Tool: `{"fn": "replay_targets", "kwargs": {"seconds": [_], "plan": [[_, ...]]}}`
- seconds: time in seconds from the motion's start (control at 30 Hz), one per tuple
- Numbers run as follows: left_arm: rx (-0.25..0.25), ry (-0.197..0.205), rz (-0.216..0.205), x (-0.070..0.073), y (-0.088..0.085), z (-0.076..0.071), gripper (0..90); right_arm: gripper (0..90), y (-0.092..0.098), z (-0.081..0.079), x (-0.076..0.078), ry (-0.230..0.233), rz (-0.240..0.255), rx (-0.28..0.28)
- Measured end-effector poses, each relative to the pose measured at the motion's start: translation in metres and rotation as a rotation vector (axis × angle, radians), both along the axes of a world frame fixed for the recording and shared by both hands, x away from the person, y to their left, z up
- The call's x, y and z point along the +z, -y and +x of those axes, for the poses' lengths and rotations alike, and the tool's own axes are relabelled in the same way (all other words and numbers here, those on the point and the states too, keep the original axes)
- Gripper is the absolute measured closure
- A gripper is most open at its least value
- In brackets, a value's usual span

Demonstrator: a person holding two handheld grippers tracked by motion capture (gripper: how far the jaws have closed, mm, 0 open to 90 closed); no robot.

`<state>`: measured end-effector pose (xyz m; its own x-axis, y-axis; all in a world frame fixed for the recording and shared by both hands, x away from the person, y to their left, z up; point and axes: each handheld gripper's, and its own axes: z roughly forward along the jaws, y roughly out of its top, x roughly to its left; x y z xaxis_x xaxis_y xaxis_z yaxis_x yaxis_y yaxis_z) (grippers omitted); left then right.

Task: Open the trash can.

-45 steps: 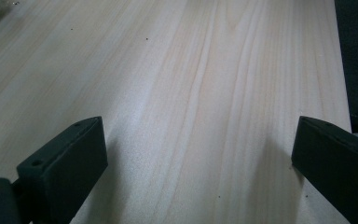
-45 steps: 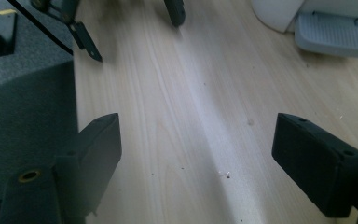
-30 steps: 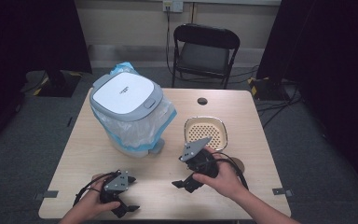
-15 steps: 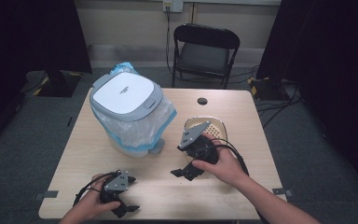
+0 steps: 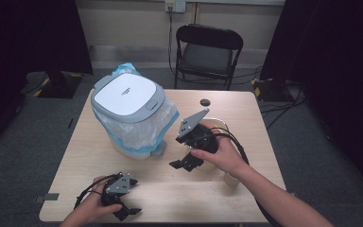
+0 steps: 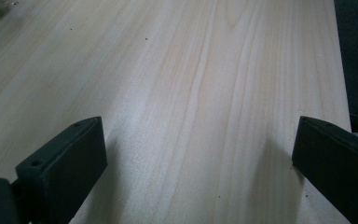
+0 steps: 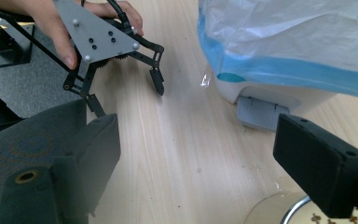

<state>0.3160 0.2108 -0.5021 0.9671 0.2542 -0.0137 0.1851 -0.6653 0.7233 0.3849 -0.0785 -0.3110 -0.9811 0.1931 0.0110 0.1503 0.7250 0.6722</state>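
Note:
A pedal bin [image 5: 127,99] with a white lid and a clear, blue-edged bag liner stands at the table's back left. My right gripper [image 5: 187,161] hovers open just right of the bin's base, jaws pointing down and toward the person. In the right gripper view its jaws [image 7: 200,140] are spread wide over bare wood, with the bin's white base [image 7: 284,91] and grey pedal [image 7: 260,112] ahead. My left gripper [image 5: 127,213] rests open at the table's front left edge. It shows farther off in the right gripper view [image 7: 128,98]. Its own jaws [image 6: 198,154] frame bare tabletop.
A round perforated bowl [image 5: 216,125] lies mostly under the right hand; its rim [image 7: 279,211] shows below the right jaw. A small black disc [image 5: 204,102] lies near the back edge and a small beige object [image 5: 230,179] beside the right forearm. A folding chair [image 5: 208,47] stands behind the wooden table [image 5: 246,109].
The right gripper has risen and moved away from the person toward the bin's base, and the hand now covers most of the bowl. The left gripper has stayed put.

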Motion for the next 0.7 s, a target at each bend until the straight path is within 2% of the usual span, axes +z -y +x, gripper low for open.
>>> {"fn": "replay_targets", "kwargs": {"seconds": [0.23,0.7], "plan": [[0.000,0.000,0.000,0.000,0.000,0.000,2.3,14.7,-0.002,0.008,0.007,-0.003,-0.007,0.003],[-0.002,-0.001,-0.002,0.000,0.000,0.000,2.3,14.7,-0.001,0.027,0.028,-0.003,0.019,-0.005]]}}
